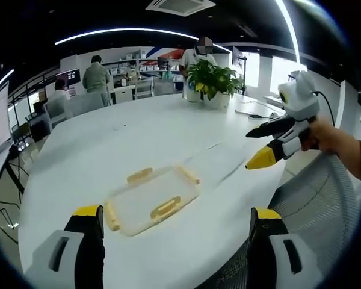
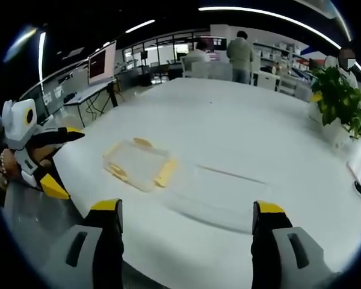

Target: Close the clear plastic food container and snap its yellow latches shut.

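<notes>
The flat clear plastic lid with yellow latches point(image 1: 151, 201) is lying on the round white table point(image 1: 138, 141), beside a faintly visible clear container base point(image 2: 219, 195); both the left gripper point(image 1: 175, 226) and right gripper point(image 2: 186, 217) are being held released, nothing grasped, so closing is judged not yet begun, and lifting the lid is called for next

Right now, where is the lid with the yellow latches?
The lid lies flat on the white table, ahead of the left gripper in the left gripper view; in the right gripper view it sits left of centre, beside the clear container base.
</notes>
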Tool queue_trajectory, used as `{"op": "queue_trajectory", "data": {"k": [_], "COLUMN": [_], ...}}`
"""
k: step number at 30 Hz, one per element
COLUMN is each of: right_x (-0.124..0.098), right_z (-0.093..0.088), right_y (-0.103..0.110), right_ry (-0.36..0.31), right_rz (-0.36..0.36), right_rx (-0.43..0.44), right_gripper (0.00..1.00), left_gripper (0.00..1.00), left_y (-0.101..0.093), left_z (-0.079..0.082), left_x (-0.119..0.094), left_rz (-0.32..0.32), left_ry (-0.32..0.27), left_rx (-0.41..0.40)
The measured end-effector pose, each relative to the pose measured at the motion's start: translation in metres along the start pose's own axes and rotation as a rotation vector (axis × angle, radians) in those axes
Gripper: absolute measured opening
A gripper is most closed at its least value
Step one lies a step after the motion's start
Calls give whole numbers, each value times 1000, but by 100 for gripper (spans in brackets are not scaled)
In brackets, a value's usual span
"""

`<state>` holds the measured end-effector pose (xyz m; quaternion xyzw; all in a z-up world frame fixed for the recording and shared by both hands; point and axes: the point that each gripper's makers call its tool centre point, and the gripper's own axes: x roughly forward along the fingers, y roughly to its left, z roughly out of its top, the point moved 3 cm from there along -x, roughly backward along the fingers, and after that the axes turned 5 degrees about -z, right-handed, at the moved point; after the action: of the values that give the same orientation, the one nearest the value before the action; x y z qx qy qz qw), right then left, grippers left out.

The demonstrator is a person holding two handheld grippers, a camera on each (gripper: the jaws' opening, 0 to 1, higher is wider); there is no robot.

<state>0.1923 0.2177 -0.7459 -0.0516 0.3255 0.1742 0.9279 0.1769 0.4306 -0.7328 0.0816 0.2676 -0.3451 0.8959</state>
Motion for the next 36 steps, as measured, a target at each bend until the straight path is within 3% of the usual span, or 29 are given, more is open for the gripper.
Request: {"op": "queue_trajectory", "data": {"k": [10, 14, 18, 22, 24, 26, 31, 33, 34, 36], "right_x": [6, 10, 18, 25, 28, 31, 42, 47, 48, 50], "right_z": [28, 41, 49, 55, 58, 56, 51, 48, 47, 45], "right_y": [-5, -5, -4, 7, 13, 19, 38, 44, 49, 57], "right_ry": [-36, -51, -45, -39, -34, -12, 33, 61, 69, 82], "right_rz": [11, 47, 71, 137, 166, 202, 305, 349, 386, 453], "right_rx": [-122, -157, -212, -237, -297, -354, -511, -587, -630, -702], "right_gripper": [85, 85, 84, 85, 85, 85, 85, 85, 85, 85], "left_gripper": [98, 97, 80, 91, 89, 89, 89, 95, 98, 91], "left_y": [28, 41, 55, 70, 71, 65, 74, 74, 76, 76], "left_z": [12, 16, 24, 23, 24, 31, 22, 12, 10, 1], "left_x": [-6, -6, -9, -6, -4, -1, 7, 13, 14, 15], "left_rz": [28, 32, 20, 36, 2, -64, -112, -187, -189, -229], "left_ry": [0, 12, 22, 68, 68, -5, 43, 83, 98, 161], "left_rx": [35, 59, 172, 190, 213, 218, 241, 273, 279, 290]}}
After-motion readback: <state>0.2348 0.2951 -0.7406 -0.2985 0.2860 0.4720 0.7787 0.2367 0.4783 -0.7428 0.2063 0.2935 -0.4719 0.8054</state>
